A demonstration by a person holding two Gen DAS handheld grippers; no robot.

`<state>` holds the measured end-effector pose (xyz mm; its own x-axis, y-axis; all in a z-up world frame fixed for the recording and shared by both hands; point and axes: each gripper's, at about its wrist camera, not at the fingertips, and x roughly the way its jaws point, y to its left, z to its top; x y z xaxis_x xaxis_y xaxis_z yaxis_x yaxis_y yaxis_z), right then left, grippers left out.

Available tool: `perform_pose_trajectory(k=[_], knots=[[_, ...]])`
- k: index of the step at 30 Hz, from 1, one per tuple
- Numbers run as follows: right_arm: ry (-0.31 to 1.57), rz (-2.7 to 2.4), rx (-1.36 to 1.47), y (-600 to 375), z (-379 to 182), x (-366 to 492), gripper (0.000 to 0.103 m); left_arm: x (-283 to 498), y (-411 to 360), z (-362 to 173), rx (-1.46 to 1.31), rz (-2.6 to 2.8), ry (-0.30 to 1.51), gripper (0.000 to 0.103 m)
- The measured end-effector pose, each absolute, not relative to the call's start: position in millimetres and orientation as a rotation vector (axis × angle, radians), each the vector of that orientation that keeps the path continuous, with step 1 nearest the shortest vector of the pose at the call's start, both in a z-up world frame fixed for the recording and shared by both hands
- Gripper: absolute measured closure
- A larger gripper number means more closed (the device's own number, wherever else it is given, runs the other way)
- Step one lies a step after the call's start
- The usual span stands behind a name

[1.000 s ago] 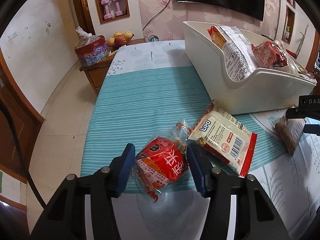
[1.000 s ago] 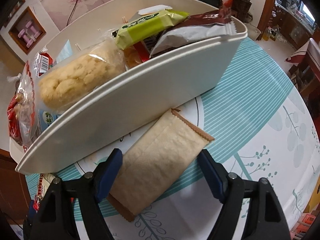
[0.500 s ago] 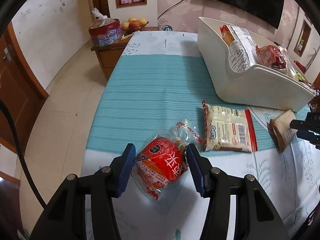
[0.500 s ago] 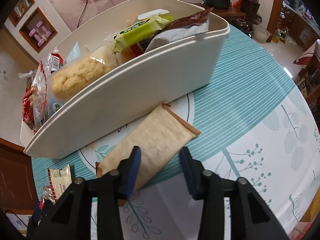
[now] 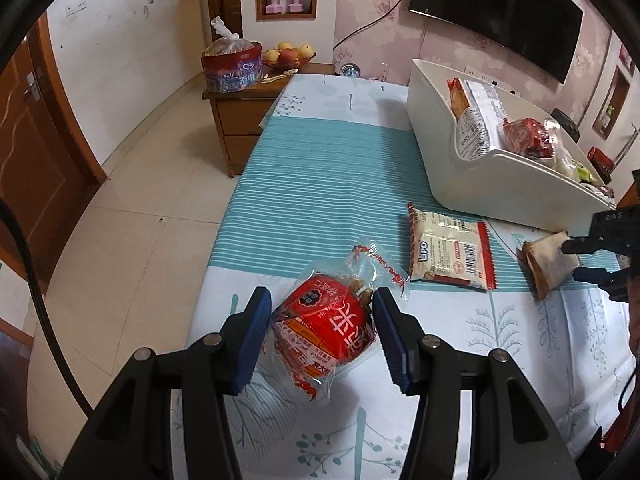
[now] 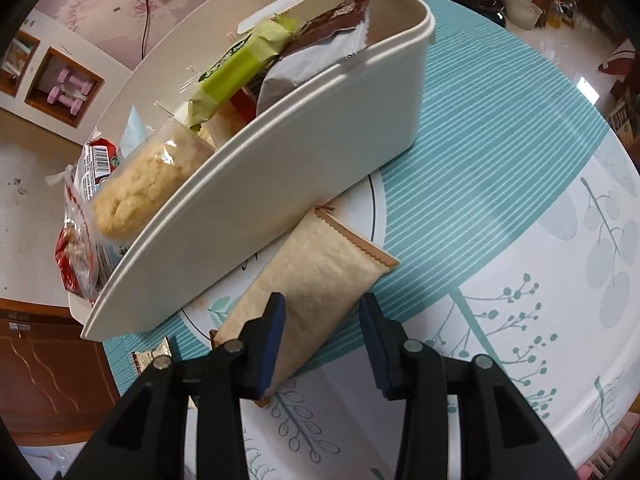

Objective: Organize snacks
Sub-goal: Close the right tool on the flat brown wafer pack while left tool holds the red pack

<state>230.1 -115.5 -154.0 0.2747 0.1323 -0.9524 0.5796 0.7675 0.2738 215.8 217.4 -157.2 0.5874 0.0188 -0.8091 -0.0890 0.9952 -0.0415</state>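
While the left tongs (image 5: 322, 322) pinch the red snack (image 5: 326, 326), right tongs (image 6: 322, 336) pinching the tan packet (image 6: 316, 280), long axis toward the bin (image 6: 280, 184).

Red snack pack (image 5: 326, 330): glossy crinkled clear film. Bin (image 6: 280, 184): smooth matt plastic. Tan packet (image 6: 316, 276): matt, paper-like.

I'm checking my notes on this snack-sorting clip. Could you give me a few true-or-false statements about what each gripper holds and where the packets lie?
1. The left gripper holds a red packet. True.
2. The right gripper holds a green packet. False: its jaws grip a tan packet.
3. The bin is empty. False: it holds several snacks.
4. A Lupo packet lies on the table beside the bin. True.
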Motion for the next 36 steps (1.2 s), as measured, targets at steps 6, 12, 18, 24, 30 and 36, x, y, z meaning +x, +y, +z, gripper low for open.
perform_pose_trajectory(k=[6,12,18,24,30,36], knots=[[1.315,-0.368,0.657,-110,-156,252,0.042,210,212,-151,-0.098,0.038,0.931,0.052],[1.341,-0.423,0.614,-95,-160,272,0.023,203,208,-139,-0.116,0.022,0.916,0.052],[1.341,-0.492,0.489,-77,-163,282,0.019,196,206,-129,-0.124,0.01,0.898,0.052],[1.327,-0.536,0.381,-60,-168,293,0.015,194,207,-128,-0.131,0.015,0.896,0.052],[1.298,-0.559,0.319,-45,-174,302,0.013,193,209,-126,-0.13,0.023,0.897,0.052],[1.28,-0.51,0.279,-42,-174,285,0.016,192,207,-122,-0.124,0.028,0.89,0.052]])
